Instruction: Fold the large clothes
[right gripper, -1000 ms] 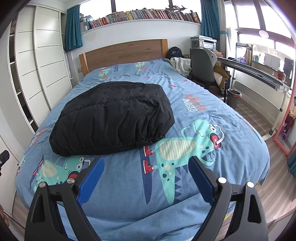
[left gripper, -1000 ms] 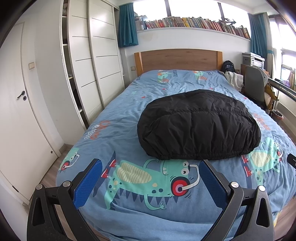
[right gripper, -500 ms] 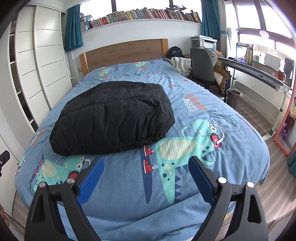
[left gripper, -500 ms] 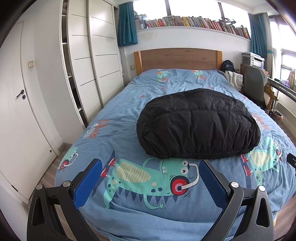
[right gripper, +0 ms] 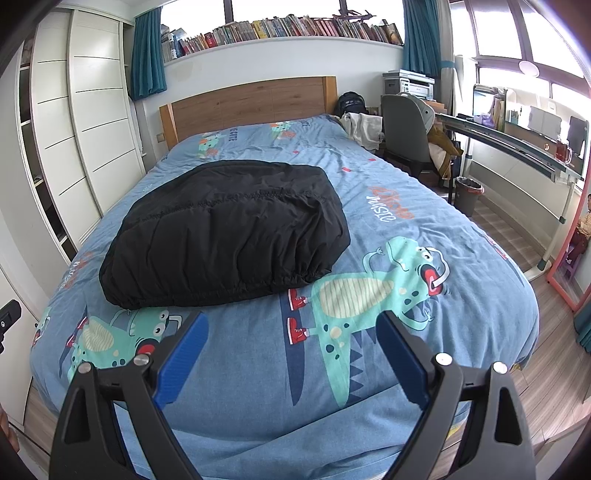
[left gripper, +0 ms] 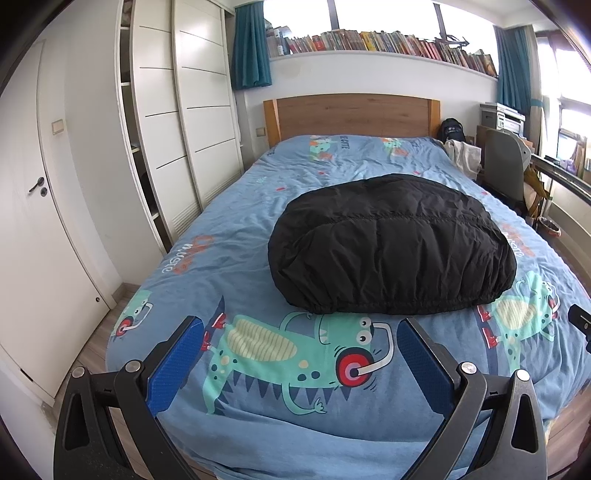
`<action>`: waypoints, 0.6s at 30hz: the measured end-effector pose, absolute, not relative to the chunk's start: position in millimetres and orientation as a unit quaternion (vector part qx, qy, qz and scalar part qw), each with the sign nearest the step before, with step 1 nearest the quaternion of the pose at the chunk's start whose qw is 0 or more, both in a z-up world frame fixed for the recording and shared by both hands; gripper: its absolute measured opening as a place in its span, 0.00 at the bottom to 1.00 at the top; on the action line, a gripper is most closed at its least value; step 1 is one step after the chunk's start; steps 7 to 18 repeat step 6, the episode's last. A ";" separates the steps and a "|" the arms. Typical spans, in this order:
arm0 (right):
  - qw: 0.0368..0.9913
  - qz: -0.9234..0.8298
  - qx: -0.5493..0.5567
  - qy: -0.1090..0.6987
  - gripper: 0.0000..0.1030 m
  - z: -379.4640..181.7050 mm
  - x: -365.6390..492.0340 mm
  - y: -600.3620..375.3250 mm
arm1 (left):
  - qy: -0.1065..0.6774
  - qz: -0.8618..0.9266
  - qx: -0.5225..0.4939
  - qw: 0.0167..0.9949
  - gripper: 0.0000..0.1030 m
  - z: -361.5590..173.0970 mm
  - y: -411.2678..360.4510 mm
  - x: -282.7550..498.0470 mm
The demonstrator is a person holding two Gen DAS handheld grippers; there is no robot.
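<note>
Bed (left gripper: 258, 236) unchanged: folded black jacket (left gripper: 391, 243) unmoved, both claws (left gripper: 301, 332) (right gripper: 291, 328) still wide, empty.

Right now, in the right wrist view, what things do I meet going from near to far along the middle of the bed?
right gripper → dinosaur print on the blue duvet → folded black jacket → wooden headboard → shelf of books.

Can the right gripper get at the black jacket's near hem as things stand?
Probably yes. The right gripper is open and holds nothing, and only bare blue bedcover lies between it and the folded black jacket. The jacket sits ahead and to its left, so it would need to move forward.
</note>
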State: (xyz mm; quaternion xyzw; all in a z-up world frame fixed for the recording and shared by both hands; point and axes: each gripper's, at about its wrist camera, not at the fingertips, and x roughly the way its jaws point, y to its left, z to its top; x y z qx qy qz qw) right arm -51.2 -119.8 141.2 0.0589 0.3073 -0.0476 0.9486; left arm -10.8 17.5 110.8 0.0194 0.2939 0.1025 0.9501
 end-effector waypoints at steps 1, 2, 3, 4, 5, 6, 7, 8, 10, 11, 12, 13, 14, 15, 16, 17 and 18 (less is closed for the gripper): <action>0.949 -0.048 0.059 0.308 0.90 141.5 -50.9 -119.6 | 0.294 0.102 0.019 0.950 0.99 111.2 18.6 -10.0; 0.948 -0.048 0.059 0.308 0.90 141.5 -51.0 -119.5 | 0.294 0.102 0.019 0.950 0.99 111.2 18.6 -10.1; 0.948 -0.048 0.059 0.308 0.90 141.6 -51.2 -119.2 | 0.294 0.102 0.019 0.950 0.99 111.2 18.5 -10.2; 0.948 -0.047 0.058 0.308 0.90 139.3 -52.1 -119.4 | 0.294 0.102 0.020 0.950 0.99 111.0 18.3 -10.6; 0.948 -0.046 0.059 0.309 0.90 138.1 -53.3 -120.0 | 0.295 0.103 0.019 0.950 0.99 111.2 18.5 -10.2; 0.948 -0.045 0.059 0.310 0.90 136.4 -53.0 -119.5 | 0.295 0.103 0.019 0.950 0.99 111.0 18.5 -10.4; 0.948 -0.045 0.059 0.310 0.90 136.4 -53.0 -119.5 | 0.295 0.103 0.019 0.950 0.99 111.0 18.5 -10.4; 0.948 -0.045 0.059 0.310 0.90 136.4 -53.0 -119.5 | 0.295 0.103 0.019 0.950 0.99 111.0 18.5 -10.4; 0.948 -0.045 0.059 0.310 0.90 136.4 -53.0 -119.5 | 0.295 0.103 0.019 0.950 0.99 111.0 18.5 -10.4; 0.948 -0.045 0.059 0.310 0.90 136.4 -53.0 -119.5 | 0.295 0.103 0.019 0.950 0.99 111.0 18.5 -10.4; 0.948 -0.045 0.059 0.310 0.90 136.4 -53.0 -119.5 | 0.295 0.103 0.019 0.950 0.99 111.0 18.5 -10.4; 0.948 -0.045 0.059 0.310 0.90 136.4 -53.0 -119.5 | 0.295 0.103 0.019 0.950 0.99 111.0 18.5 -10.4; 0.948 -0.045 0.059 0.310 0.90 136.4 -53.0 -119.5 | 0.295 0.103 0.019 0.950 0.99 111.0 18.5 -10.4; 0.948 -0.045 0.059 0.310 0.90 136.4 -53.0 -119.5 | 0.295 0.103 0.019 0.950 0.99 111.0 18.5 -10.4; 0.948 -0.045 0.059 0.310 0.90 136.4 -53.0 -119.5 | 0.295 0.103 0.019 0.950 0.99 111.0 18.5 -10.4; 0.948 -0.045 0.059 0.310 0.90 136.4 -53.0 -119.5 | 0.295 0.103 0.019 0.950 0.99 111.0 18.5 -10.4; 0.948 -0.045 0.059 0.310 0.90 136.4 -53.0 -119.5 | 0.295 0.103 0.019 0.950 0.99 111.0 18.5 -10.4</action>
